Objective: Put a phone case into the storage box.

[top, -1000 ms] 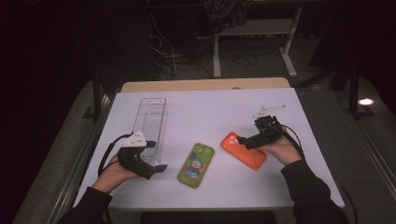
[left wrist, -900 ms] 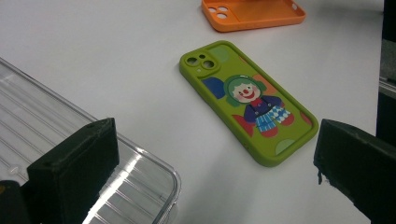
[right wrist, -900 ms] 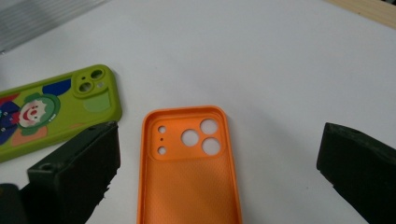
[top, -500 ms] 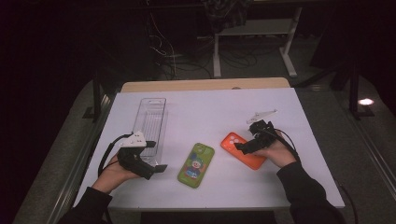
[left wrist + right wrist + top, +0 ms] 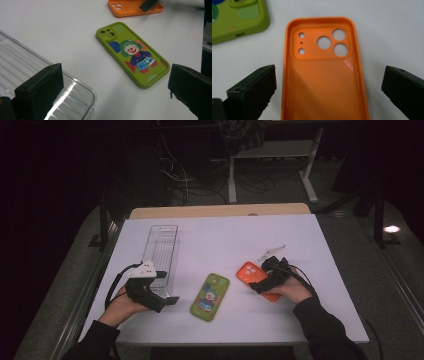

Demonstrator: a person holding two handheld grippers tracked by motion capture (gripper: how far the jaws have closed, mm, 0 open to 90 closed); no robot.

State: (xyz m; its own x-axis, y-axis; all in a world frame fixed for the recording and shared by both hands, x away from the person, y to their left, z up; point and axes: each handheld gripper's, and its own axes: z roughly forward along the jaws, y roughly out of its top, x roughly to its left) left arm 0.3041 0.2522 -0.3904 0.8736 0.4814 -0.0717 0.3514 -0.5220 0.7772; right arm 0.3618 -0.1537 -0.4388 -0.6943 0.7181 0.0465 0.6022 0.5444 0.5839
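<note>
the orange phone case point(image 5: 323, 75), lying hollow side up at 3 o'clock of the green clown case point(image 5: 210, 296), is straddled but not yet gripped by the wide-open right gripper point(image 5: 329, 92), while the left gripper point(image 5: 112, 92), also open and empty, is held by the clear tray point(image 5: 161, 251).

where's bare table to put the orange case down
Free: the far stretch beyond the orange case and right of the clear tray. Also the near edge below the green case. Crowded between both cases and around the left gripper.

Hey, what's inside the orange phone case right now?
The orange phone case lies open side up, holding no phone: just its textured inner floor and camera cutouts. The right gripper straddles it, jaws open. The case's near end is out of frame.
</note>
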